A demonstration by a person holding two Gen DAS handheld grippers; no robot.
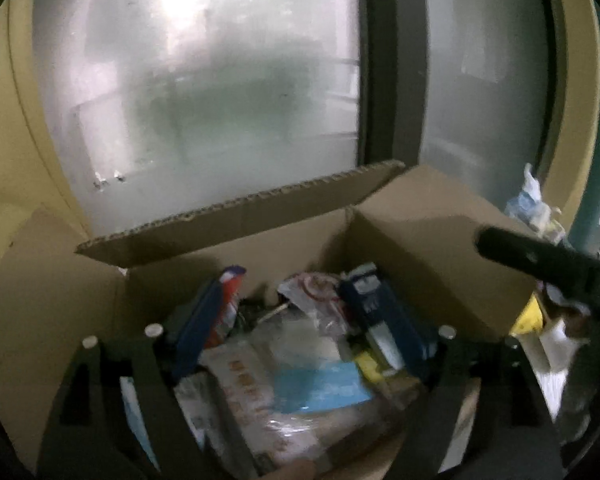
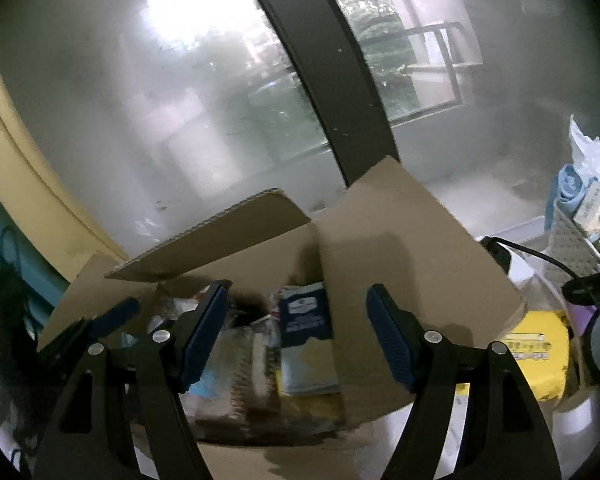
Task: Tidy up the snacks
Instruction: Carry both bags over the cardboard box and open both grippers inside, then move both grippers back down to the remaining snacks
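Observation:
An open cardboard box holds several snack packets. Among them are a dark blue packet with a white label, a red and white one, and a clear bag with light blue print. My left gripper hangs open over these packets with nothing pressed between its blue pads. My right gripper is open too, just in front of the cardboard box, with nothing between its pads. At the left of the right wrist view the left gripper shows as a blue-padded finger.
A yellow package lies right of the box. A grey woven basket with cartons and a white bag stands at the far right. Frosted glass with a dark frame is right behind the box. A blurred black bar crosses the right side.

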